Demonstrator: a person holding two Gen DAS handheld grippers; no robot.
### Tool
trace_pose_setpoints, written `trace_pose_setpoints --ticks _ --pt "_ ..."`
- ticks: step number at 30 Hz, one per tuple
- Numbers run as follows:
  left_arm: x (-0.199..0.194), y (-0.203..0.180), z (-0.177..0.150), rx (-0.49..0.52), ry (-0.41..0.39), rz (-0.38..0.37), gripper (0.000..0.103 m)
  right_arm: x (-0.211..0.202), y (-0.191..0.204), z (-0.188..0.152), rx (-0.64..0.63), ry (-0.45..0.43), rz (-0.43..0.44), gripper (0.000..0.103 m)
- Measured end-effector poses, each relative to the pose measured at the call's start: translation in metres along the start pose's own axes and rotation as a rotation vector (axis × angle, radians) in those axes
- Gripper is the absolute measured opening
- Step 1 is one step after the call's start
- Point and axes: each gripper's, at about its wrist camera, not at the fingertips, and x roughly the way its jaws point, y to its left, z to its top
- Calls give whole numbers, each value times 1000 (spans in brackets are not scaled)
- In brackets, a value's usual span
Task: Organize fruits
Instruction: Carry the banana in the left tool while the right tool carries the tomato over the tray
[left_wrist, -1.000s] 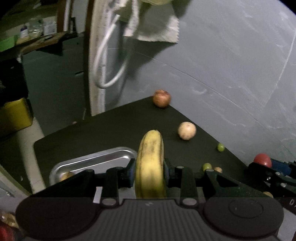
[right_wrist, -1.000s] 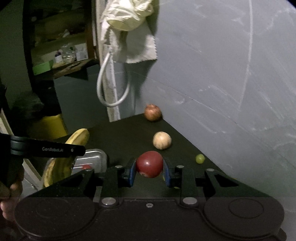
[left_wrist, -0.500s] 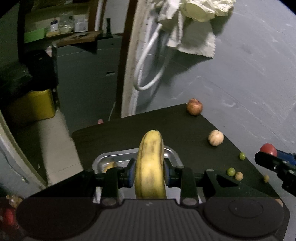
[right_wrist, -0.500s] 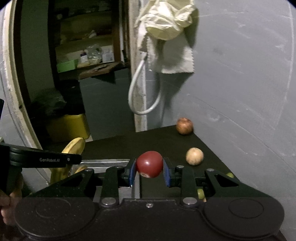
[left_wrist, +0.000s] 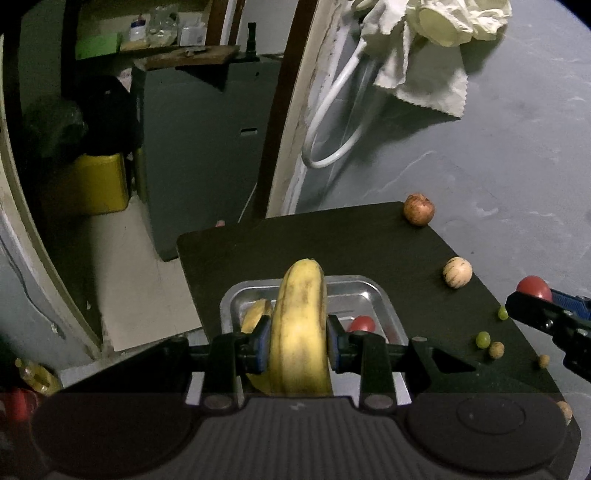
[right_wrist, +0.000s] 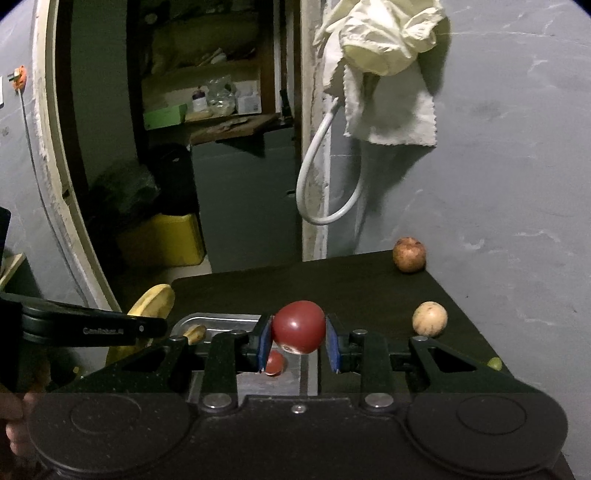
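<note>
Already the metal tray on the dark table holds some fruit — a banana piece and a small red tomato lie in it. More is on the way: the left gripper is clamped on a whole banana, carried above the tray, and the right gripper has its blue pads pressed on a red tomato, hanging over the tray's near end. So the sorting looks partly done, judging by what lies loose. Left on the table near the wall are a reddish-brown apple-like fruit, a pale speckled round fruit, two green grapes and a few small tan nut-like bits

The tray is shiny pressed metal with rounded corners and a rolled rim. The banana's peel is matte yellow with brown flecks, curved and softer than the pads. The held tomato is smooth and glossy, with a small highlight — a slippery shape that could roll once released
</note>
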Motion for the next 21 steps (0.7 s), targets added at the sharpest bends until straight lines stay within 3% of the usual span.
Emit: trace_pose_setpoints --ticks 21 --pt "104 -6 3 61 126 -64 33 67 9 -37 20 179 -1 32"
